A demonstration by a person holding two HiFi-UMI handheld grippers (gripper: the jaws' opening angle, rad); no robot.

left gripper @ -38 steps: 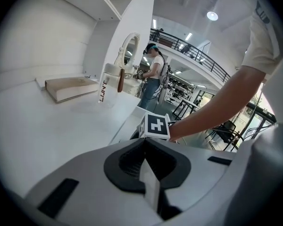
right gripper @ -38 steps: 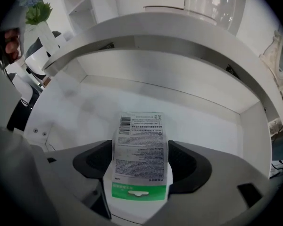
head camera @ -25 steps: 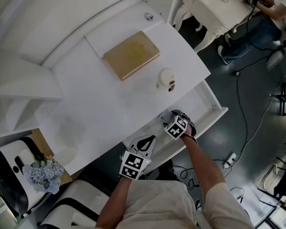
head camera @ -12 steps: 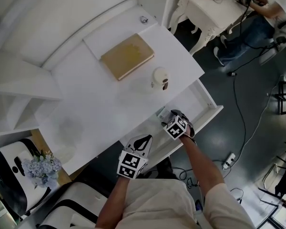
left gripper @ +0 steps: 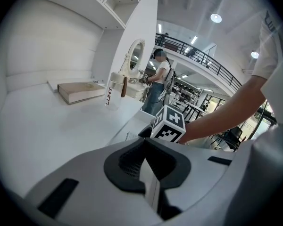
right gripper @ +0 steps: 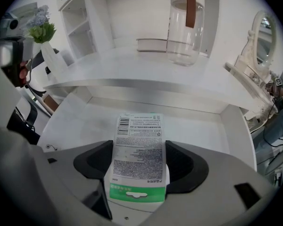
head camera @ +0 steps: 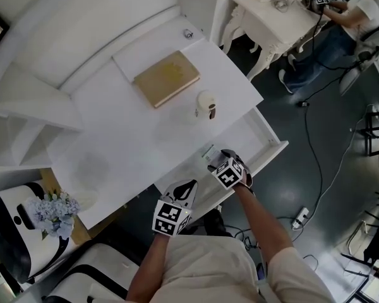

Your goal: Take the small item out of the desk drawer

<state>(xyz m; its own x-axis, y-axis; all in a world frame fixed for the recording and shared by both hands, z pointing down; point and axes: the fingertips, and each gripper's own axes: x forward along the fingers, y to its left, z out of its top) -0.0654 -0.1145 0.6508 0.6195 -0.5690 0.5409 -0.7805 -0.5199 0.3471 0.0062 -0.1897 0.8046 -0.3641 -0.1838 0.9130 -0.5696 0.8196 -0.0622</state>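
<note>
1. Handling: the packet [right gripper: 139, 140] is thin and flat, so I judge it very light. It probably bends easily and has a smooth, slick printed face. Whether it is a film pouch or thin card is not clear from the wide-angle view.
2. Hold: the best grip is across its narrow width near the green end, with the pads flat on both edges. The long free end is unsupported and may droop or flap, and a hard squeeze risks buckling it.
3. Appearance: it is a white rectangle with dense small print, a barcode at the far end, a green band at the near end and a hang slot in that band.
4. Location: the packet is in the right gripper [right gripper: 140, 165], held over the open drawer [right gripper: 198, 126] just below the front edge of the desk [head camera: 132, 137].
5. Right jaws: clamped on the packet's two long edges at its lower half.
6. Left gripper [left gripper: 146, 157]: the jaws are together with nothing between them, and it hangs near the desk front, beside the right hand.
7. Task judgement: the item is secured, and lifting it clear of the drawer remains.
</note>
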